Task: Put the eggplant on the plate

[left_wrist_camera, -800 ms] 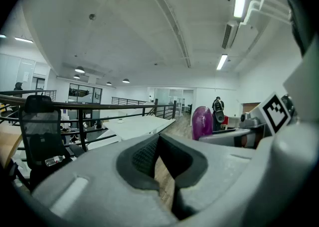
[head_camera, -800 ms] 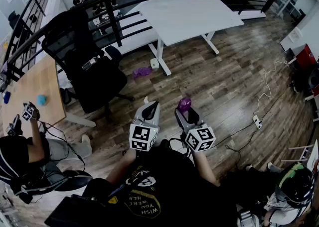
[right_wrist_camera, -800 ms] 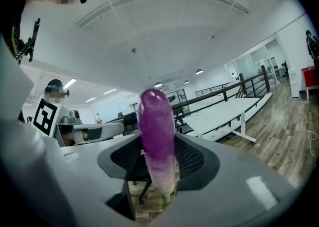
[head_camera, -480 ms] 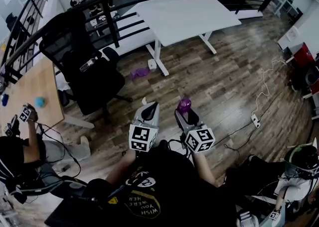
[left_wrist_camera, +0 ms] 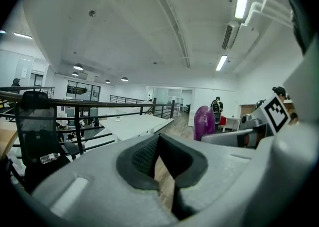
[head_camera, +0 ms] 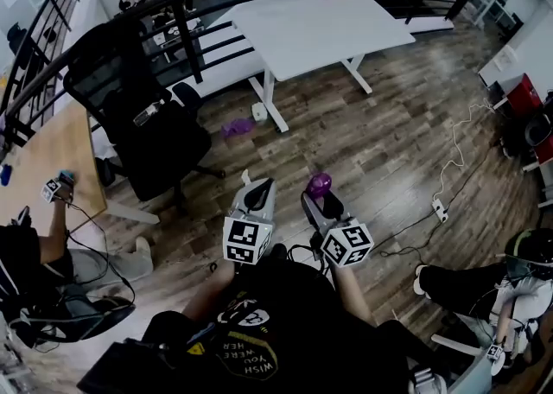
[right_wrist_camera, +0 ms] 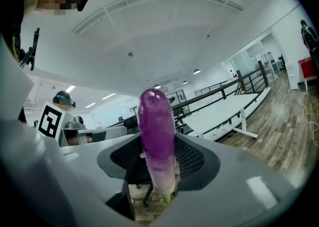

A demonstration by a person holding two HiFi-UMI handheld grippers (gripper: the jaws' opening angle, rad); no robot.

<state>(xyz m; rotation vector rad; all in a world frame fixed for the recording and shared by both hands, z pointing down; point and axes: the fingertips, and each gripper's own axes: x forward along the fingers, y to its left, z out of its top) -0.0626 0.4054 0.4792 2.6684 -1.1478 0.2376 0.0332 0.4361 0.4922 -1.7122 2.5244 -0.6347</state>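
A purple eggplant (right_wrist_camera: 156, 131) with a pale stem end stands upright between the pads of my right gripper (right_wrist_camera: 158, 171), which is shut on it. In the head view the eggplant (head_camera: 318, 183) pokes out beyond the right gripper (head_camera: 321, 200), held over the wooden floor in front of the person's body. My left gripper (head_camera: 257, 197) is level beside it, a hand's width to the left. Its jaws (left_wrist_camera: 158, 139) are shut with nothing between them. The left gripper view shows the eggplant (left_wrist_camera: 204, 121) off to its right. No plate shows in any view.
A white desk (head_camera: 320, 29) stands ahead, with a black office chair (head_camera: 147, 116) and a dark railing (head_camera: 199, 3) to the left. A wooden table (head_camera: 43, 168) is at far left. A purple scrap (head_camera: 233, 128) and a power strip (head_camera: 439, 208) lie on the floor. People sit at both lower corners.
Both grippers keep their pose and the eggplant stays in the right one. The room has slid slightly left in view, and the person at lower right has shifted.
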